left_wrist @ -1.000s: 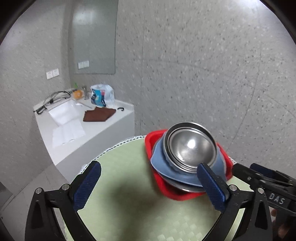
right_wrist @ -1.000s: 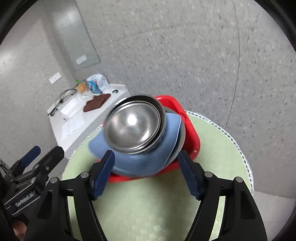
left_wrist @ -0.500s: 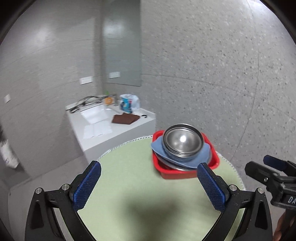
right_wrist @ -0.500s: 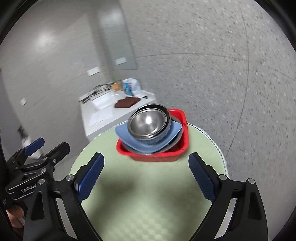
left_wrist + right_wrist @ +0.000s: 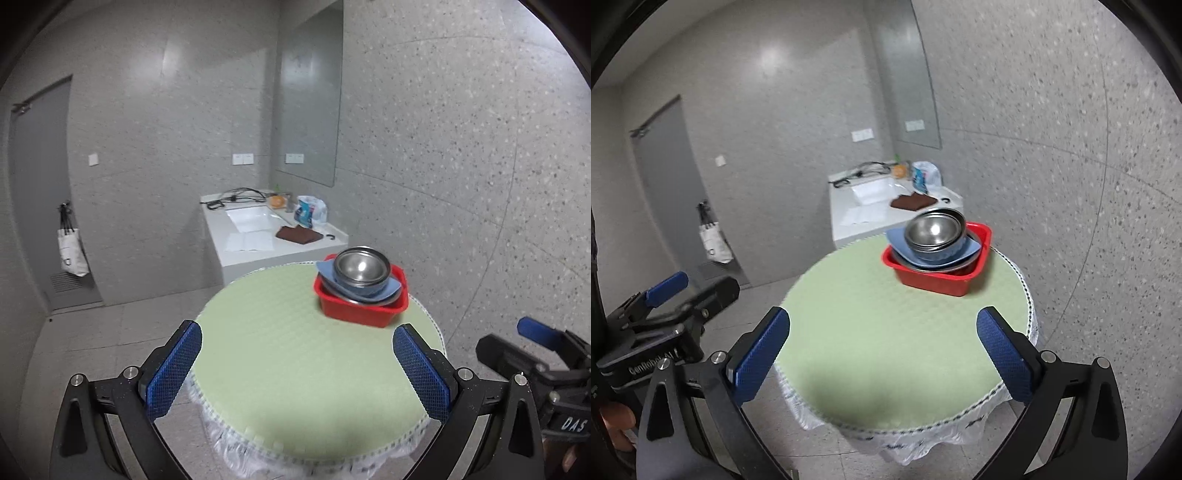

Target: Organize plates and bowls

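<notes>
A red plastic basin stands at the far right of a round green-topped table. In it lie a steel plate, a blue square plate and nested steel bowls on top. My left gripper is open and empty, well back from the basin over the table's near edge. My right gripper is open and empty, also far back. Each gripper shows in the other's view, the right one and the left one.
A white sink counter with a brown cloth, cables and a bag stands behind the table against the speckled wall. A grey door with a hanging tote bag is at the left. Tiled floor surrounds the table.
Both grippers have pulled back and up from the basin; it now looks small and far. The stack in the basin has not moved. Both stay open.
</notes>
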A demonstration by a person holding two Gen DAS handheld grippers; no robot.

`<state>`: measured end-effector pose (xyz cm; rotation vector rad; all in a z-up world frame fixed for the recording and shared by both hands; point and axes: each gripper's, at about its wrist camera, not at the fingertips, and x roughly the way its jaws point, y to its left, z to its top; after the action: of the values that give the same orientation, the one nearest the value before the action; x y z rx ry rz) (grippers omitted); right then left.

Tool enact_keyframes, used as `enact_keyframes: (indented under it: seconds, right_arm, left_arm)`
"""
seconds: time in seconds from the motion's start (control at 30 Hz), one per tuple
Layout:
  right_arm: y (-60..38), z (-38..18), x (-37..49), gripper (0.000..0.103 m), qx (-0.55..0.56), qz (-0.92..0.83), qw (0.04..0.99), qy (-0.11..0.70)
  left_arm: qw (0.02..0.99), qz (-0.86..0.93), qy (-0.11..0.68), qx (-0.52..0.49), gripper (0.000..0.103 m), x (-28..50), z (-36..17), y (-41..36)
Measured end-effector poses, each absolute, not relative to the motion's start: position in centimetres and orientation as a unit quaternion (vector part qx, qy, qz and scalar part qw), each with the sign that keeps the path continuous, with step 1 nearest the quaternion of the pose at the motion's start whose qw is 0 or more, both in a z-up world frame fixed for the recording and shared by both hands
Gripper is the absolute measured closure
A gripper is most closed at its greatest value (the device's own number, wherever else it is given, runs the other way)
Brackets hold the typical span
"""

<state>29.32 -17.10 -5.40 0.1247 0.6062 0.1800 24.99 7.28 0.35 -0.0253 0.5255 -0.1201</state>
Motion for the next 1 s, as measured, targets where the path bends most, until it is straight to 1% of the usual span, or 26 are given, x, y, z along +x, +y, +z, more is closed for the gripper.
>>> enact_keyframes:
  seconds: [0.63, 0.9, 1.0]
  right_arm:
    - [-11.8, -1.3, 10.4, 0.000, 0.057, 0.089, 0.960, 0.259]
    - [-11.7, 0.2, 4.4, 0.000, 0.050, 0.073, 0.966, 0.243]
    - [-12.3, 0.7, 2.9, 0.000, 0.048, 0.074, 0.968, 0.234]
  left_arm:
    - [0.974, -0.042, 0.223, 0.000, 0.001, -2.6, 5.0, 10.0]
    - [0.977, -0.047, 0.208, -0.001, 0.001, -10.2, 6.7, 9.7]
    - [0.978, -0.045, 0.203, 0.000, 0.001, -11.8, 6.9, 9.1]
